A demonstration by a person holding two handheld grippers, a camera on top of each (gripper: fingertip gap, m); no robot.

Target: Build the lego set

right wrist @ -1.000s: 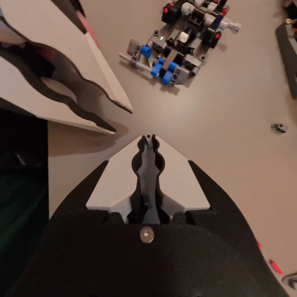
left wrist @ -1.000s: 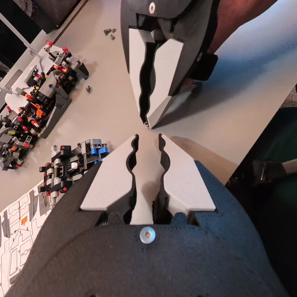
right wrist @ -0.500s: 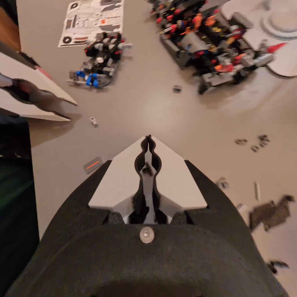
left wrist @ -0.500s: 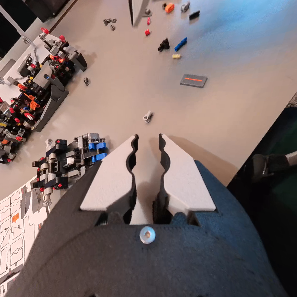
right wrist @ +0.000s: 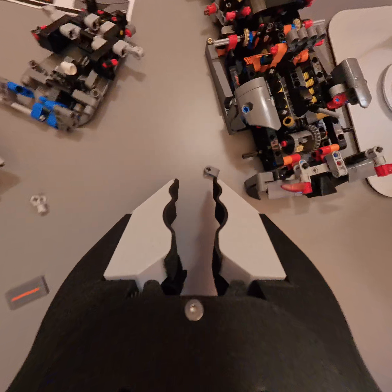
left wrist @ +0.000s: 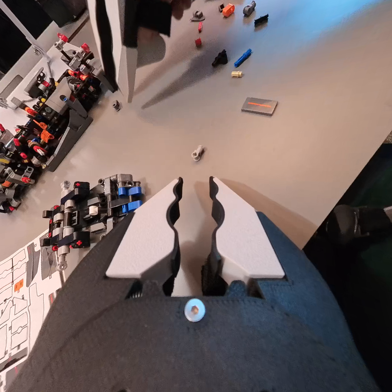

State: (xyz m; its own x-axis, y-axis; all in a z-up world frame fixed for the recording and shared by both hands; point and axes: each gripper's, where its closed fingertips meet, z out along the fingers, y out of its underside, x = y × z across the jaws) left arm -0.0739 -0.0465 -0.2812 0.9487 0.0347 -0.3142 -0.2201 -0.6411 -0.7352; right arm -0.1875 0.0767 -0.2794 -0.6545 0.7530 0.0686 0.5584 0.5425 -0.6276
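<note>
Left claw [left wrist: 195,180] parted, nothing between the fingers, low over the grey table [left wrist: 297,137]. Ahead of its tips, apart from them, a small grey connector [left wrist: 197,154] lying loose. To its left, a small black-and-blue build [left wrist: 93,210], part hidden behind the claw body, beside a printed sheet [left wrist: 14,297]. Farther left, the large chassis [left wrist: 40,118].

Right claw [right wrist: 195,182] also parted and empty, above the table. Just past its right fingertip [right wrist: 218,184], a small grey piece [right wrist: 211,171]; touching or not, cannot tell. Chassis [right wrist: 286,101] close on the right, small build [right wrist: 70,70] to the upper left. Grey tile with orange stripe [right wrist: 26,292] low left; connector [right wrist: 39,202] above it. Loose bits [left wrist: 227,59] scattered at the table's far side.
</note>
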